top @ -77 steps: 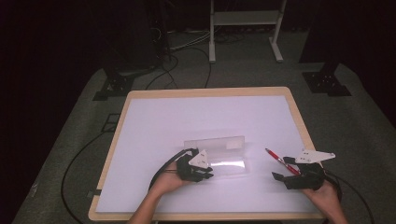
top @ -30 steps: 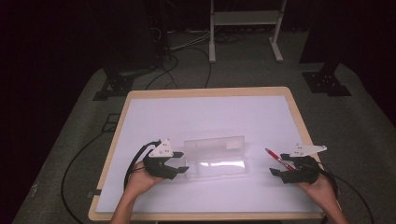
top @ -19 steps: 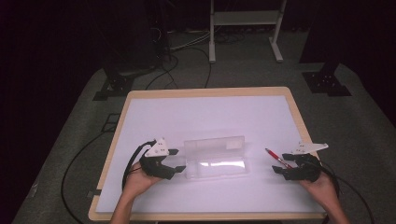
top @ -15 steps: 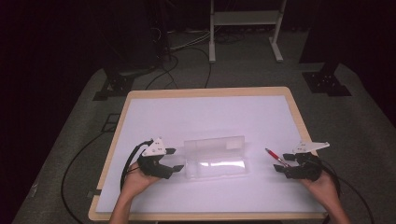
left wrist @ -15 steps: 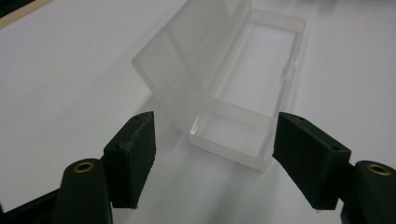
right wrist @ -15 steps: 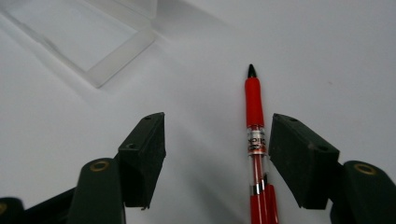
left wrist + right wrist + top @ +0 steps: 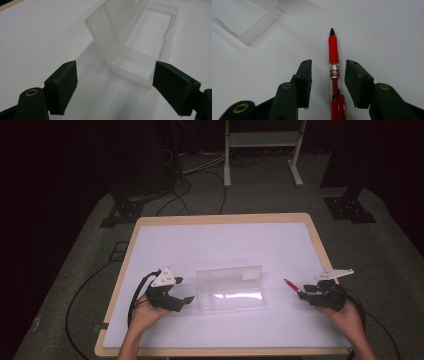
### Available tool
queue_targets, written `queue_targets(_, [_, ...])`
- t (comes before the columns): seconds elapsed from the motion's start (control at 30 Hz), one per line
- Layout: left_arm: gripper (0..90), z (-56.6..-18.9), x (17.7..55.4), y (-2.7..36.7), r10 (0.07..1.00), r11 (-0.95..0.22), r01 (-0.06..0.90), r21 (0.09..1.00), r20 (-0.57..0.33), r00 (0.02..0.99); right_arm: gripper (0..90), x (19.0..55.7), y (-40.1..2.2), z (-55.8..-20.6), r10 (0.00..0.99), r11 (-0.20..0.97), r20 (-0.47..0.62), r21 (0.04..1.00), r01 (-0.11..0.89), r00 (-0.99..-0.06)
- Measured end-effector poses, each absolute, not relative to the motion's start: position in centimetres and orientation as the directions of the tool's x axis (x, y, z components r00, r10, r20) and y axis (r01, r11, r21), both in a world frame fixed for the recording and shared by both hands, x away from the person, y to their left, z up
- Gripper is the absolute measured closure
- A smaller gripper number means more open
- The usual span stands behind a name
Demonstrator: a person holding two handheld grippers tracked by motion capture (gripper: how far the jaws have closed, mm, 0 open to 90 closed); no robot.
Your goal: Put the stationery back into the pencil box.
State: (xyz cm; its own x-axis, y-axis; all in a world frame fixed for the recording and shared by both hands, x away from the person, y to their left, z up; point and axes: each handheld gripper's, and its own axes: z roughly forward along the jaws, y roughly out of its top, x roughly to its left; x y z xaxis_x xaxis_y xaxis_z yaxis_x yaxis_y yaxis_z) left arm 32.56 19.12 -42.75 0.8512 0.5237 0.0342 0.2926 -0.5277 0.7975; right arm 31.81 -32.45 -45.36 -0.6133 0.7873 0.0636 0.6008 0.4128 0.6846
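Tongs of the right hand [image 7: 328,82] stand astride a red pen [image 7: 333,75], one jaw on each side of the barrel, and they have just been closing; a small gap shows on both sides, so the pads do not press on it yet; the pen lies flat on the white surface [image 7: 220,245], near its right edge, with the dark tip pointing away from the hand and toward the box. I judge the pen light, stiff and rather smooth, round in section, so it may roll or slip between flat pads; the best place to take it seems the clear banded part of the barrel, near its middle, where the jaws already stand, so that it does not tip. Tongs of the left hand [image 7: 113,85] are wide open and have just been opening; nothing is between them; just beyond lies a clear plastic box [image 7: 140,42], its hinged lid [image 7: 112,25] standing up and the tray empty, in the middle of the surface toward the person's side. The box looks light, thin-walled and slippery, a little brittle; it could slide if pushed. Count: one pen, one box with one lid, two tongs, two hands.
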Motion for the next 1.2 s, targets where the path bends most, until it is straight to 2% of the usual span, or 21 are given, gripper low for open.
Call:
queue_targets(0.23, [19.0,-42.6,32.6,19.9,0.539,-0.518,0.298,0.802,0.036,0.841,66.0,32.1,-32.5,-45.6,0.792,0.424,0.052,0.669,0.61,-0.608])
queue_targets(0.6, [16.5,-42.7,32.9,20.7,0.567,-0.494,0.317,0.81,0.023,0.824,71.2,32.6,-32.5,-46.3,0.794,0.449,0.023,0.652,0.611,-0.608])
queue_targets(0.73, [16.5,-42.7,33.0,20.9,0.571,-0.496,0.316,0.809,0.029,0.821,76.4,32.7,-32.4,-46.5,0.795,0.451,0.025,0.645,0.618,-0.606])
queue_targets(1.2, [16.1,-42.7,33.0,21.6,0.585,-0.489,0.325,0.809,0.029,0.81,78.6,32.6,-32.6,-46.3,0.788,0.449,0.032,0.653,0.61,-0.615])
